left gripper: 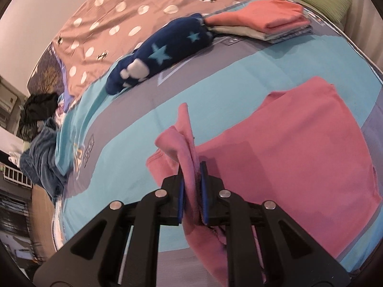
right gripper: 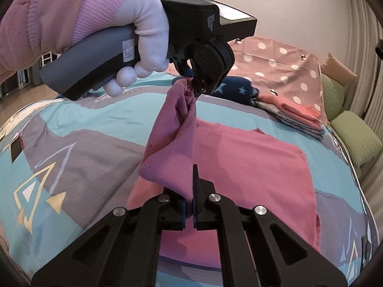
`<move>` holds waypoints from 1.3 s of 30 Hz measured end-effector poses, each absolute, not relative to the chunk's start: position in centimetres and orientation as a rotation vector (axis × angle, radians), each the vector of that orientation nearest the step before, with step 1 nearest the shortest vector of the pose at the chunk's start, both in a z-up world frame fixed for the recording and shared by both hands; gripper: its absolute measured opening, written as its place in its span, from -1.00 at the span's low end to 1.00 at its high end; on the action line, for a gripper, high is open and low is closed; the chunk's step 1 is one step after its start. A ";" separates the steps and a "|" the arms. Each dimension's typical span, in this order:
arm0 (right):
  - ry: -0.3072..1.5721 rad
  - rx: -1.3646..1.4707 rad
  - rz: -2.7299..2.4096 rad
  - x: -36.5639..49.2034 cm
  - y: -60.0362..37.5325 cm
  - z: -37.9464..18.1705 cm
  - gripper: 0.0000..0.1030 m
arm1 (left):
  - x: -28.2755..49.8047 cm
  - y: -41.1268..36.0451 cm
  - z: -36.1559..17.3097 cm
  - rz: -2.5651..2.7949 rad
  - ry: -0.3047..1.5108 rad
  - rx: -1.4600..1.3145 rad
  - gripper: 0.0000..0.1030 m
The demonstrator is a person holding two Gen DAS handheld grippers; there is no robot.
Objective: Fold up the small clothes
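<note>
A pink garment [left gripper: 299, 148] lies mostly flat on the patterned bed cover [left gripper: 134, 124]. My left gripper [left gripper: 192, 171] is shut on a bunched edge of it, lifted off the bed. In the right wrist view my right gripper [right gripper: 190, 191] is shut on another fold of the same pink garment [right gripper: 251, 157]. A gloved hand [right gripper: 148, 38] holds the left gripper [right gripper: 195, 90] above and beyond it. The cloth hangs stretched between the two grippers, while the rest stays on the bed.
A navy garment with blue stars [left gripper: 167, 50] lies further back, next to a stack of folded clothes [left gripper: 258, 21] with a coral piece on top. Green pillows [right gripper: 356, 131] line the right edge. A polka-dot sheet [left gripper: 119, 12] and a dark heap [left gripper: 40, 112] lie at the left.
</note>
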State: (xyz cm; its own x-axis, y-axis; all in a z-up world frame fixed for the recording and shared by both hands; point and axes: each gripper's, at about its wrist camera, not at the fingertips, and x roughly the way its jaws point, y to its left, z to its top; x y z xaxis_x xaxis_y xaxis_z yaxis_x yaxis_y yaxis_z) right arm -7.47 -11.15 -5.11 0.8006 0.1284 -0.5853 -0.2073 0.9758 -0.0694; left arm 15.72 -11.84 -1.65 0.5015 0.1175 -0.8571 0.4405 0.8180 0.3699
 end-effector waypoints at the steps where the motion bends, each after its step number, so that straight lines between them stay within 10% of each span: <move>1: 0.616 -0.121 0.173 -7.5 -11.8 -5.1 -0.94 | 15.7 -12.4 -1.6 -0.213 1.041 0.615 -0.78; 34: 0.718 0.266 -0.043 -10.0 -29.0 -7.8 -0.94 | 13.0 -33.2 -7.1 -0.407 1.067 0.744 -0.78; 39: 0.806 0.292 -0.051 -10.0 -29.9 -9.4 -0.70 | 12.4 -33.9 -8.0 -0.433 1.031 0.772 -0.21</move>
State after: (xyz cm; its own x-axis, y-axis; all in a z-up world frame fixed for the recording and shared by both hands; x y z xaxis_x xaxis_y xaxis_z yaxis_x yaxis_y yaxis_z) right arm -9.99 -29.88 -9.37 0.6932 0.0663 -0.7177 0.1554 0.9586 0.2386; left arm 12.37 -33.89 -8.02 0.4649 0.0292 -0.8849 0.6521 0.6647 0.3646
